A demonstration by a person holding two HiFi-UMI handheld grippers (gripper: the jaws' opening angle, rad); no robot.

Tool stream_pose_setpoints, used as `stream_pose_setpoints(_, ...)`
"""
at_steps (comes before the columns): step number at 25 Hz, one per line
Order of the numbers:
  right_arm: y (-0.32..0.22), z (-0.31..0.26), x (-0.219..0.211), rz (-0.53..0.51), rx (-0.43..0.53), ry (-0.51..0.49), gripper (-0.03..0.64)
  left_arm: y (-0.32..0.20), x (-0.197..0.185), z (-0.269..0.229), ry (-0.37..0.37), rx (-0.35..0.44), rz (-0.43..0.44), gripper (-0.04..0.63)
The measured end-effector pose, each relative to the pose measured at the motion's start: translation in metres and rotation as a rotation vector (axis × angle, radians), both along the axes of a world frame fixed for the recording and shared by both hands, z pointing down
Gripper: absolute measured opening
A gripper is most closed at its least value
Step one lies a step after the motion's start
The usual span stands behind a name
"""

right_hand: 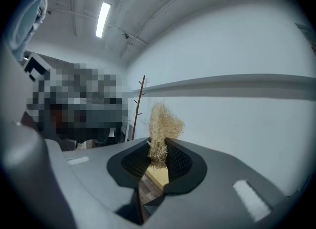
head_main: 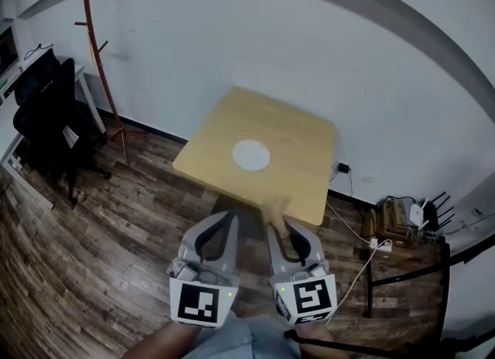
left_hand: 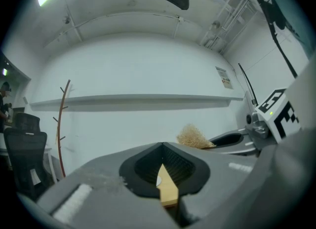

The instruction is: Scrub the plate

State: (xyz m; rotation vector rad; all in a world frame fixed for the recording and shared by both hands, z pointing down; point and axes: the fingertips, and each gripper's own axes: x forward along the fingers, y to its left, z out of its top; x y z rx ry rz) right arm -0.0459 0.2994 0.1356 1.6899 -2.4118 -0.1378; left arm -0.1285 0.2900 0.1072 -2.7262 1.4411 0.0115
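A round white plate (head_main: 251,155) lies near the middle of a small light-wood table (head_main: 224,129), well ahead of both grippers. Short of the table's near edge, my left gripper (head_main: 231,218) is held up, shut and with nothing in it; in the left gripper view its jaws (left_hand: 163,148) meet, with a sliver of table (left_hand: 169,189) showing below. Just to its right, my right gripper (head_main: 278,230) is shut on a straw-coloured fibre scrubber (head_main: 272,210). The tuft sticks up from the pads (right_hand: 163,124) and also shows beside the left gripper (left_hand: 193,136).
A thin wooden coat stand (head_main: 100,48) leans by the white wall at the left. A black office chair (head_main: 46,117) stands beyond it. Cables, a power strip and a router (head_main: 402,218) lie on the floor at the right. Dark wood flooring (head_main: 93,257) surrounds the table.
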Motion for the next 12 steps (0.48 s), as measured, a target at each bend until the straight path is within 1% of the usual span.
stream_pose_setpoints(5,-0.006,0.007,0.008,0.031,-0.049,0.001,0.074,-0.011,0.008,0.011,-0.010,-0.042,0.019,0.021)
stream_pose_setpoints(12,-0.027,0.032,0.029,0.067,-0.111,-0.021,0.074,-0.035,0.023,0.043,-0.061,-0.110,0.036,0.020)
